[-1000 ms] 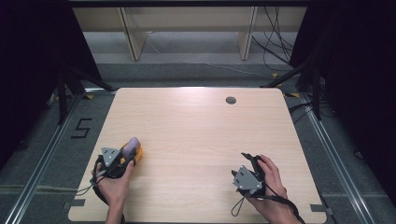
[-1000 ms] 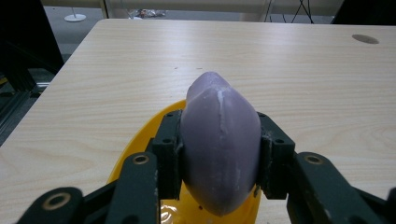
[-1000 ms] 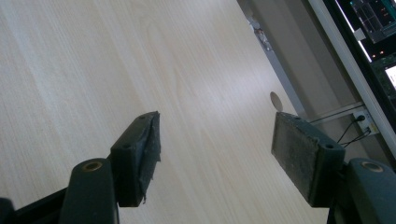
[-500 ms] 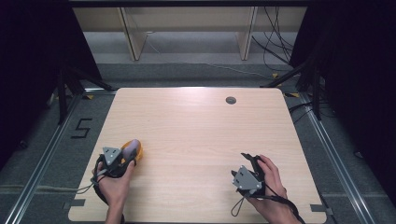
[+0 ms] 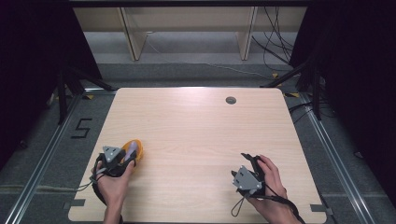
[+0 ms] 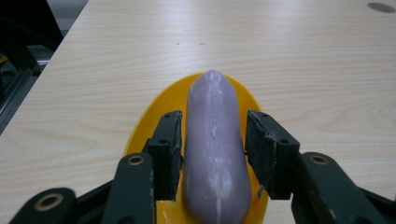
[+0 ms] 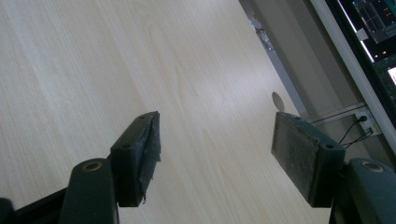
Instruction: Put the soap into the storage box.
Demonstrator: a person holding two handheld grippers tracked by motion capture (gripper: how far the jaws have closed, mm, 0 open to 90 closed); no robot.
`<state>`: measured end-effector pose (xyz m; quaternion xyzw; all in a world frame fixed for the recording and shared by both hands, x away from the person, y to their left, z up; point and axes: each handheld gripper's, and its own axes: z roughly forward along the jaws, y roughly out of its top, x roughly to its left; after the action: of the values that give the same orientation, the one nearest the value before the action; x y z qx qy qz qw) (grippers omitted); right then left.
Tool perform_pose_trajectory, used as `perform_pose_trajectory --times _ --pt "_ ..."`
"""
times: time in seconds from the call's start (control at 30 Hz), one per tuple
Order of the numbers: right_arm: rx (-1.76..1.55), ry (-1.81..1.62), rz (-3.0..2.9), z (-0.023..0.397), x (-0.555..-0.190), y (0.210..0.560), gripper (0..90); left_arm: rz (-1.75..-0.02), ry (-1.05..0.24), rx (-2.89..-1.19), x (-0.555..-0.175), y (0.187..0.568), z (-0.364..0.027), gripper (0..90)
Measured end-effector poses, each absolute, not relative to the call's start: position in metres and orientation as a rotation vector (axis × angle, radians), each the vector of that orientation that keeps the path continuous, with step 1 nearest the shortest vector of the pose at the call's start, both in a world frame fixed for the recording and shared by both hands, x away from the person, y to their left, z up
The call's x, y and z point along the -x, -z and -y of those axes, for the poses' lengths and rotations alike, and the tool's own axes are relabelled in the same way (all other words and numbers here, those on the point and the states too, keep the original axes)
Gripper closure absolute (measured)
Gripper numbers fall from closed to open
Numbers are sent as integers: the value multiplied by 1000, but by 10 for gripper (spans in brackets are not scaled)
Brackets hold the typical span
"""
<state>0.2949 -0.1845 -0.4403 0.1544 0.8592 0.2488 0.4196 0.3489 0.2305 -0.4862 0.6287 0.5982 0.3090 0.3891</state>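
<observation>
A pale wooden table (image 5: 201, 140). Near left, the left gripper (image 6: 212, 140) has just been opening around a purple sausage (image 6: 215, 144) resting on a yellow dish (image 6: 154, 116), apparently releasing it. The right gripper (image 7: 215, 149) idles, wide open, holding nothing.

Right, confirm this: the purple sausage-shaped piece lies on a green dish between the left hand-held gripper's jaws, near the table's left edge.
Wrong in one respect: the dish is yellow, not green, as the left gripper view shows. The purple sausage-shaped piece does lie on it between the jaws of the left hand-held gripper, which have just been opening, near the left edge of the table.
</observation>
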Motion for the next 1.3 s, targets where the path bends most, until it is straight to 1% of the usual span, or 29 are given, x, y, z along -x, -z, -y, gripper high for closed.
perform_pose_trajectory --times 0.13,0.23,0.4,0.6,0.8,1.3 --pt "-387 -623 -2154 185 -295 440 332 -1517 -802 -1578 -348 485 -230 518" --pt "-388 -622 -2153 185 -295 440 332 -1515 -840 -1547 -345 482 -230 490" --pt "-388 -624 -2159 185 -295 441 330 -1481 -867 -1511 -339 472 -232 473" --pt "-386 -621 -2160 185 -295 440 330 -1420 -837 -1500 -332 461 -224 458" --pt "-391 -620 -2158 185 -295 441 332 -1315 -765 -1544 -330 457 -204 442" --pt "-378 -613 -2161 185 -296 441 331 -1090 -628 -1787 -328 462 -142 427"
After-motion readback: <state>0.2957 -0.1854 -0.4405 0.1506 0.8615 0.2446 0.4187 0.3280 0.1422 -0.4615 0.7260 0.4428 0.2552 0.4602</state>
